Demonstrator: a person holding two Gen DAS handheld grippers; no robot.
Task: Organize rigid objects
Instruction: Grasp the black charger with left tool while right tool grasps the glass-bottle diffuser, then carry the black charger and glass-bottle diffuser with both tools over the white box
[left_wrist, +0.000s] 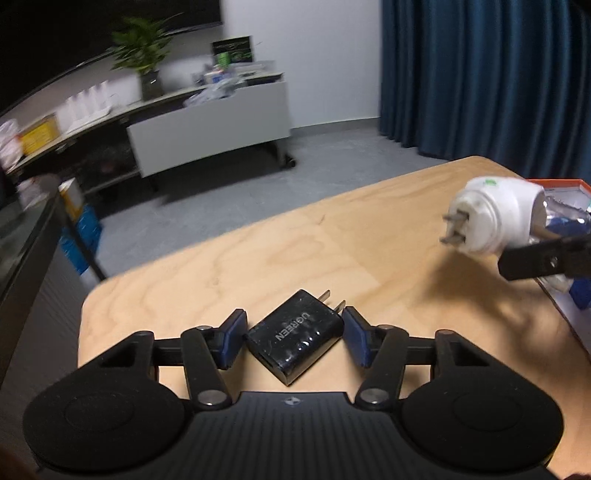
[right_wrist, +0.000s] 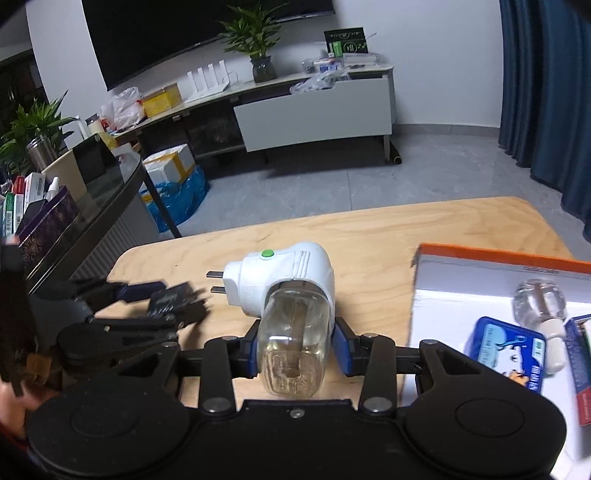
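A black UGREEN charger (left_wrist: 295, 336) with two metal prongs lies on the wooden table (left_wrist: 332, 240) between the fingers of my left gripper (left_wrist: 293, 338). The jaws stand just at its sides and look a little apart from it. My right gripper (right_wrist: 293, 347) is shut on the clear bottle of a white plug-in mosquito repeller (right_wrist: 291, 295) and holds it above the table, prongs pointing left. The repeller also shows in the left wrist view (left_wrist: 495, 214) at the right. The left gripper and charger show blurred in the right wrist view (right_wrist: 166, 299).
A white box with an orange rim (right_wrist: 498, 258) sits on the table's right part, holding a blue tin (right_wrist: 506, 354), a small clear bottle (right_wrist: 539, 299) and other items. A dark glass table (right_wrist: 96, 192) stands to the left. A TV console lies beyond.
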